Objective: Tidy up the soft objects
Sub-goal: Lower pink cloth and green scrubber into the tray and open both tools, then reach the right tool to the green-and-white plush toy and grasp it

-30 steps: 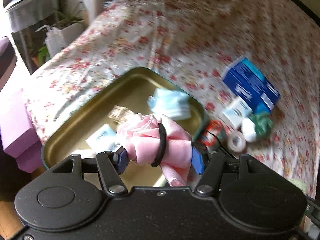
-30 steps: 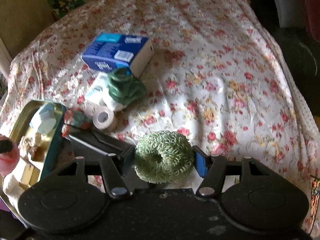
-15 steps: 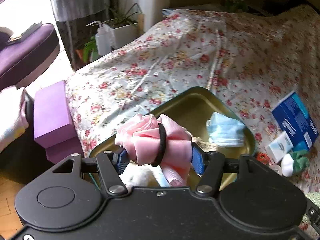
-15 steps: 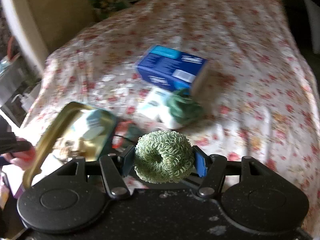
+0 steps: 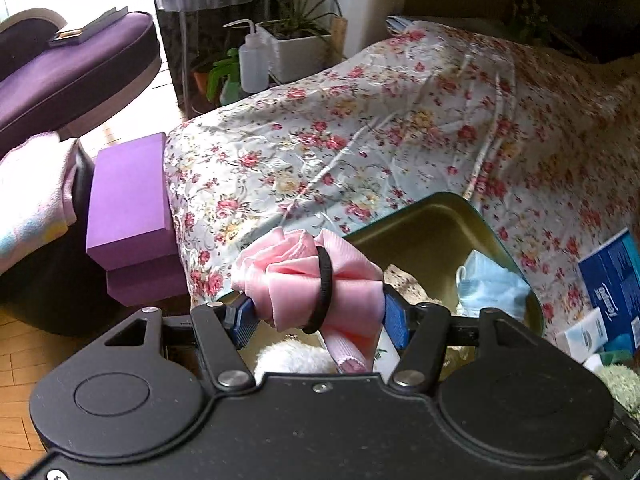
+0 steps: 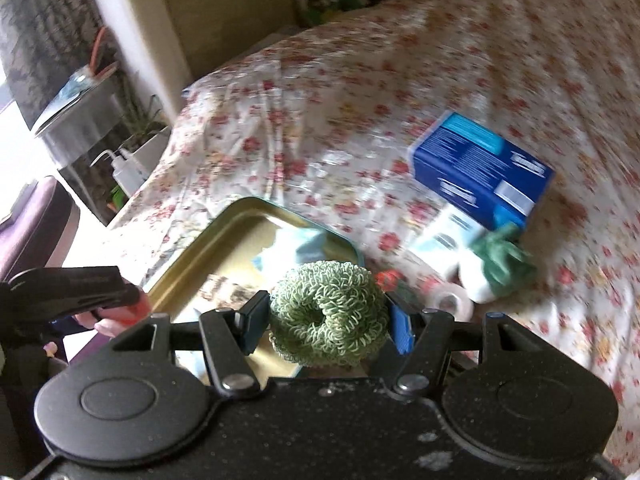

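A pink ribbon bow (image 5: 304, 280) bound by a black hair tie sits between the blue pads of my left gripper (image 5: 316, 312), which is shut on it above the near left end of the open gold tin (image 5: 432, 216). Inside the tin lie a light blue face mask (image 5: 492, 288) and a white fluffy item (image 5: 292, 358). My right gripper (image 6: 326, 320) is shut on a curly green scrunchie (image 6: 328, 312), held over the tin's right edge (image 6: 344, 240). In the right wrist view the left gripper's black body (image 6: 72, 288) shows at the far left.
On the floral bedspread to the right of the tin lie a blue box (image 6: 480, 172), a small white box (image 6: 444, 236), a green and white bundle (image 6: 500, 268) and a tape roll (image 6: 450, 300). Purple blocks (image 5: 128, 200) and a plant pot (image 5: 300, 52) stand off the bed's left edge.
The left gripper has swung left with the pink bow, towards the tin's near left end. The right gripper has risen and moved left with the green scrunchie, from the bedspread to the tin's edge.
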The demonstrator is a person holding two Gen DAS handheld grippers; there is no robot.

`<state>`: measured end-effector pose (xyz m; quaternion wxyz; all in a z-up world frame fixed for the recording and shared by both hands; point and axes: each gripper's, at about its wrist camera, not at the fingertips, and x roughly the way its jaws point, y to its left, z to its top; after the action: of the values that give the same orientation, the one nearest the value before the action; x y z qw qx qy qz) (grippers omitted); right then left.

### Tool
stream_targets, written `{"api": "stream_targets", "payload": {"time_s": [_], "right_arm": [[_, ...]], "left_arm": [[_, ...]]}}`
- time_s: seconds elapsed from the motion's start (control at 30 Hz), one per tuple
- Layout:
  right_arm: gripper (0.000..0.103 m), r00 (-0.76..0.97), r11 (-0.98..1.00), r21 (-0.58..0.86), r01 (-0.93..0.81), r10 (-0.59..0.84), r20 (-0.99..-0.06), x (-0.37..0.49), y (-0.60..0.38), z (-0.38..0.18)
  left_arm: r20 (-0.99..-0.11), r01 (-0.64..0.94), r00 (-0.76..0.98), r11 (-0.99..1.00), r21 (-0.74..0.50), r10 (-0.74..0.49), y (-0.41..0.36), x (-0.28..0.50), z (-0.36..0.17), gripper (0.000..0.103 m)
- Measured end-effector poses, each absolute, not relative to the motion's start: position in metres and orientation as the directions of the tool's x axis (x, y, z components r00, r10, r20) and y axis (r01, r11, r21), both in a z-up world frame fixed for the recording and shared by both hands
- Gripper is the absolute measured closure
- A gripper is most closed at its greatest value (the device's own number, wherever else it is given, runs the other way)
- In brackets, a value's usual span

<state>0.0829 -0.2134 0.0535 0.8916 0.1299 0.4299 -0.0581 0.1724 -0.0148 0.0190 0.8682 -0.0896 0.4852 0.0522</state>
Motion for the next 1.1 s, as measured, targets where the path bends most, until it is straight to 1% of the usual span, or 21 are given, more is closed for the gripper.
{"api": "stream_targets", "payload": {"time_s": [0.07,0.1,0.2,0.27,0.3,0.33,0.37,0.53,0.8,1.1], "right_arm": [[0.042,0.624,0.964,0.180,0.197,0.018,-0.781,0.090,-0.205,0.054],[0.042,0.623,0.966,0.178,0.188,0.023,-0.782,0.095,-0.199,0.054],[0.041,0.618,0.971,0.177,0.161,0.041,-0.785,0.106,-0.187,0.050],[0.039,0.617,0.973,0.181,0.144,0.055,-0.785,0.111,-0.179,0.048],[0.029,0.613,0.974,0.186,0.132,0.067,-0.787,0.113,-0.176,0.047],[0.023,0.614,0.974,0.191,0.125,0.075,-0.785,0.115,-0.173,0.046],[0.022,0.616,0.975,0.189,0.121,0.075,-0.784,0.116,-0.170,0.046],[0.022,0.617,0.975,0.187,0.118,0.076,-0.783,0.114,-0.166,0.044],[0.022,0.610,0.967,0.185,0.173,0.043,-0.791,0.101,-0.184,0.042],[0.022,0.603,0.949,0.173,0.263,-0.021,-0.798,0.077,-0.219,0.033]], "left_arm": [[-0.852,-0.188,0.524,0.977,-0.098,0.015,-0.014,0.174,0.019,0.042],[-0.852,-0.192,0.522,0.977,-0.094,0.021,-0.014,0.174,0.018,0.037],[-0.850,-0.198,0.526,0.975,-0.096,0.023,-0.012,0.174,0.019,0.036],[-0.847,-0.201,0.531,0.974,-0.104,0.019,-0.010,0.174,0.021,0.031],[-0.845,-0.203,0.535,0.973,-0.108,0.018,-0.009,0.173,0.022,0.029],[-0.844,-0.206,0.536,0.973,-0.109,0.019,-0.008,0.174,0.022,0.029],[-0.844,-0.208,0.537,0.972,-0.109,0.020,-0.007,0.173,0.023,0.029],[-0.846,-0.208,0.533,0.971,-0.115,0.014,-0.007,0.173,0.022,0.028],[-0.847,-0.179,0.531,0.977,-0.115,-0.003,-0.011,0.170,0.022,0.028],[-0.856,-0.092,0.513,0.988,-0.124,-0.060,-0.025,0.165,0.020,0.028]]}}
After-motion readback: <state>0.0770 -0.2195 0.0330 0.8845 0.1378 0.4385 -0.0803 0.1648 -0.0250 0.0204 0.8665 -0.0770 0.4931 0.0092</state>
